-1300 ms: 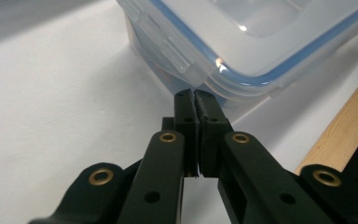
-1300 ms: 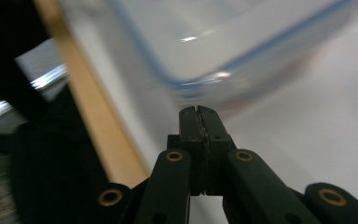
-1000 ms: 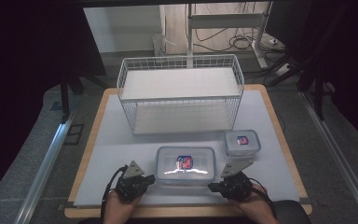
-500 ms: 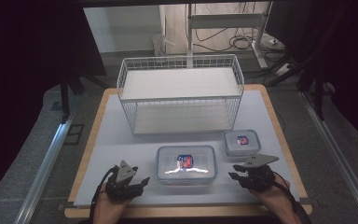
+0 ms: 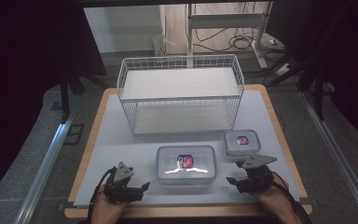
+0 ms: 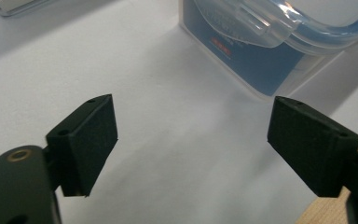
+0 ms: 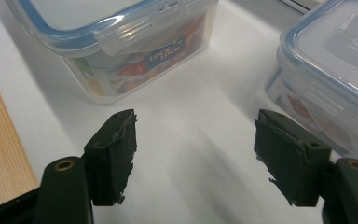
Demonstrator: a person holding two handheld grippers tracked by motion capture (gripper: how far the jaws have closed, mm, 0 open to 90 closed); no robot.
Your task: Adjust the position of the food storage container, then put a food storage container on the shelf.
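A large clear container (image 5: pixel 185 163) with a blue-rimmed lid lies near the table's front, and a smaller one (image 5: pixel 242 142) sits to its right rear. My left gripper (image 5: pixel 140 189) rests left of the large container, open and empty; in the left gripper view (image 6: pixel 191 144) a container's corner (image 6: pixel 261 51) lies ahead at the upper right. To the right of the large container my right gripper (image 5: pixel 234 182) is open and empty too. In the right gripper view (image 7: pixel 193 154) one container (image 7: pixel 121 42) stands at the upper left and another (image 7: pixel 326 79) at the right.
A white wire basket (image 5: pixel 180 95) stands at the table's back centre. The white mat (image 5: pixel 121 149) lies on a wooden tabletop whose edge (image 5: pixel 186 212) runs along the front. Cables and stand legs lie on the floor beyond.
Both grippers have drawn outward from the sides of the large container, the left one to the left and the right one to the right. The containers stay put.
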